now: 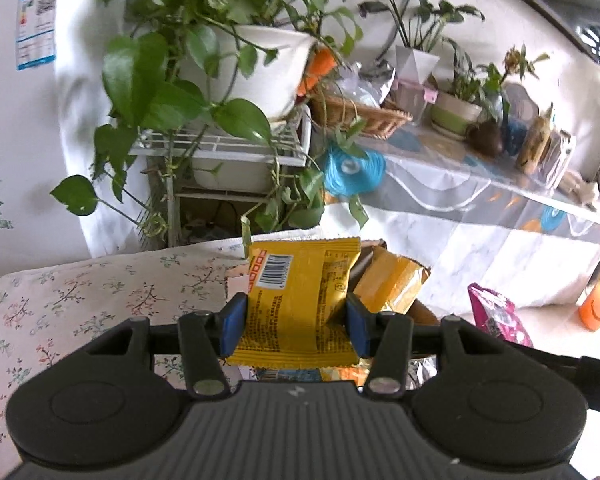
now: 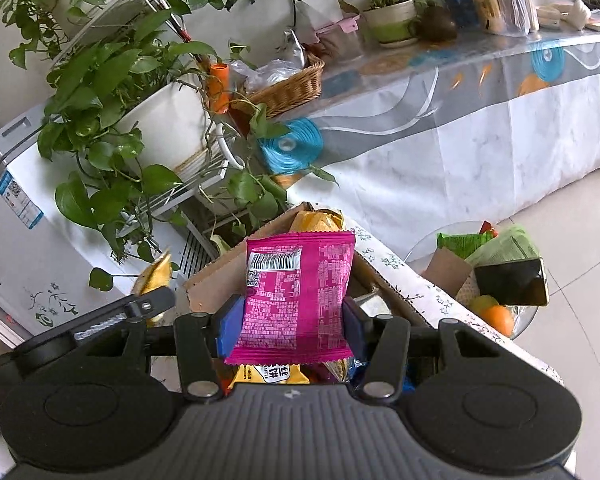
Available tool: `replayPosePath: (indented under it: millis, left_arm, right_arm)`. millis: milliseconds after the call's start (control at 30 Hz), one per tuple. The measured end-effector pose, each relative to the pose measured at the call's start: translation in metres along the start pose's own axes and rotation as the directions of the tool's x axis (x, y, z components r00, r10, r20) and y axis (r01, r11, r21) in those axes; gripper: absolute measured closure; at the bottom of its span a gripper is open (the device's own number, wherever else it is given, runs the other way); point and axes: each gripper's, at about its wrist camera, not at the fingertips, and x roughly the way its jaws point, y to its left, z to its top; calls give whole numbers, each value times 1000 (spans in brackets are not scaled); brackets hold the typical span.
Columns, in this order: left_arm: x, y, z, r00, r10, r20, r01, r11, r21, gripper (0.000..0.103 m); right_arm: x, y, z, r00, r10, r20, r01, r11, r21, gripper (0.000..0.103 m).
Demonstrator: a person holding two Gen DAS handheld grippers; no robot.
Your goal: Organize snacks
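Note:
My left gripper [image 1: 296, 322] is shut on a yellow snack packet [image 1: 300, 300], held upright above a cardboard box [image 1: 236, 276] of snacks on a floral cloth. An orange-yellow packet [image 1: 392, 284] sticks up in the box behind it. My right gripper [image 2: 290, 326] is shut on a magenta snack packet [image 2: 298, 296], held upright over the same cardboard box [image 2: 216, 276]. More packets lie in the box below, one yellow [image 2: 268, 374]. The magenta packet also shows at the right of the left wrist view [image 1: 498, 314]. The left gripper and its yellow packet [image 2: 154, 276] show at the left of the right wrist view.
A white plant stand with trailing pothos [image 1: 188, 92] stands behind the box. A long table with a patterned cover [image 2: 460, 120] holds a wicker basket [image 2: 292, 84] and pots. A glass side table [image 2: 520, 320] holds a phone [image 2: 512, 282], fruit and green packets. A white fridge [image 2: 16, 240] stands left.

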Motion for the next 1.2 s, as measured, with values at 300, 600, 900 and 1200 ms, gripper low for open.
replayPosePath:
  millis: [300, 600, 900, 1200]
  left_arm:
    - [22, -15, 2, 999, 6, -51, -3, 998, 64, 51]
    - [17, -25, 5, 996, 65, -57, -59, 993, 106, 12]
    - [13, -14, -3, 984, 116, -135, -106, 991, 80, 9]
    - [2, -1, -11, 975, 142, -168, -135, 989, 54, 9]
  right_arm:
    - [8, -4, 1, 1000, -15, -24, 16, 998, 67, 43]
    - [8, -4, 3, 999, -35, -11, 35, 996, 87, 20]
    - [11, 1, 4, 996, -85, -20, 85, 996, 31, 10]
    - [19, 6, 3, 989, -142, -47, 140, 990, -27, 5]
